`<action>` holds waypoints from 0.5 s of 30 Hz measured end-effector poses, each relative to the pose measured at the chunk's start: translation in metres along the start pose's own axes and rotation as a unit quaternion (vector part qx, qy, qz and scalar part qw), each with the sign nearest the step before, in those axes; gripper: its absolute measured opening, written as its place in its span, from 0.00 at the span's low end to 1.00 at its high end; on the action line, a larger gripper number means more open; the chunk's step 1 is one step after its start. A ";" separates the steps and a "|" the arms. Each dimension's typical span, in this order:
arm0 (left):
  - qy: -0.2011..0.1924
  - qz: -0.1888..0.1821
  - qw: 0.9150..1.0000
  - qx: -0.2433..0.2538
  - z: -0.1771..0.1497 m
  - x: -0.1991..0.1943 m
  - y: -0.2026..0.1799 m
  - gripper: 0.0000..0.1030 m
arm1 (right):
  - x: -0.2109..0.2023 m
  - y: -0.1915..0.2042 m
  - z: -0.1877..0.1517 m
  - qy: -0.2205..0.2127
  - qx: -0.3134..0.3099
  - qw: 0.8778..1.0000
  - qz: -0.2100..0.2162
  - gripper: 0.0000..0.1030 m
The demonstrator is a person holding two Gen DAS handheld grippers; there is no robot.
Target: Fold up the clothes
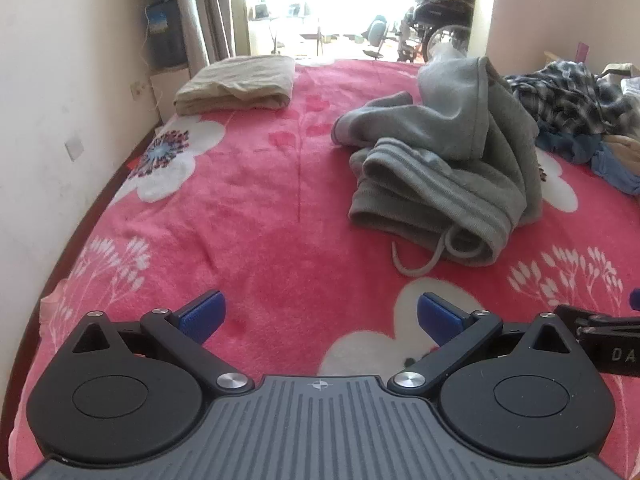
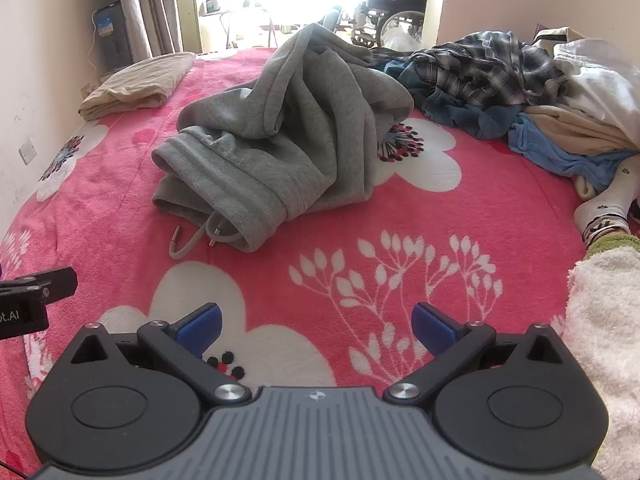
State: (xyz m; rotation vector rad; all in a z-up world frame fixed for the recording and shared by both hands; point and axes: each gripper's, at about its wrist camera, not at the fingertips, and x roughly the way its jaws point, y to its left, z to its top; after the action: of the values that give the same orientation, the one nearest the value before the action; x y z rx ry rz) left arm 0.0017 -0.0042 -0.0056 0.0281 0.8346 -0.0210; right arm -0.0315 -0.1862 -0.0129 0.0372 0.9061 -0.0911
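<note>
A crumpled grey pair of sweatpants (image 1: 440,160) (image 2: 280,128) lies heaped on the pink flowered blanket (image 1: 260,208) (image 2: 500,216), waistband and drawstring (image 1: 424,256) (image 2: 196,236) toward me. My left gripper (image 1: 320,316) hovers over the near blanket, open, its blue pads (image 1: 202,314) empty, well short and left of the pants. My right gripper (image 2: 316,326) is open too, nothing between its blue pads (image 2: 434,326), near the front of the bed below the pants.
A folded beige cloth (image 1: 236,84) (image 2: 136,84) rests at the far left by the wall. A pile of unfolded clothes, plaid (image 2: 492,64) (image 1: 568,92) and blue (image 2: 560,152), fills the right side. A white fluffy cloth (image 2: 600,340) is at the near right. A doorway and wheelchair (image 2: 396,8) lie beyond the bed.
</note>
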 end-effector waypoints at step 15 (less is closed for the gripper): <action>0.002 0.012 1.000 -0.011 -0.002 0.002 0.002 1.00 | -0.001 -0.003 0.002 -0.003 0.008 1.000 0.003 1.00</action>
State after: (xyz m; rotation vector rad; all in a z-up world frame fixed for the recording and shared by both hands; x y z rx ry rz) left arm 0.0022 -0.0022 -0.0084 0.0179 0.8374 0.0095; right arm -0.0305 -0.1888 -0.0108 0.0542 0.8990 -0.0917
